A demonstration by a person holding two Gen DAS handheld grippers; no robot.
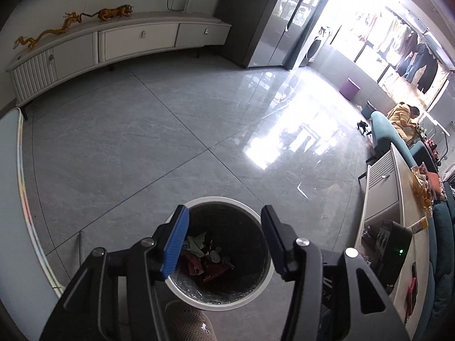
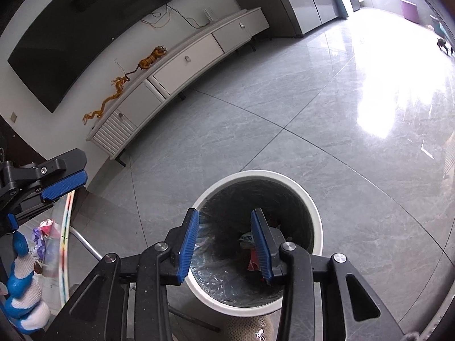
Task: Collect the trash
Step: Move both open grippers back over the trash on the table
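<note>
- Trash [image 1: 204,258] lies in the bottom of the white bin [image 1: 256,295] on the grey floor: crumpled wrappers and scraps in red, green and grey. From my left wrist view I judge it light, soft and crushable, best pinched by a loose fold or corner. My left gripper [image 1: 224,244] hangs over the bin mouth, jaws parted, with nothing between them and touching nothing.
- From my right wrist view the same bin [image 2: 312,216] sits below, lined with a shiny bag, wrappers [image 2: 247,238] showing beside the right pad. My right gripper [image 2: 224,247] stands partly open above the opening, empty. At the left edge, more small scraps [image 2: 42,236] lie on a table just beside a gloved hand [image 2: 22,284]; they look equally light.
</note>
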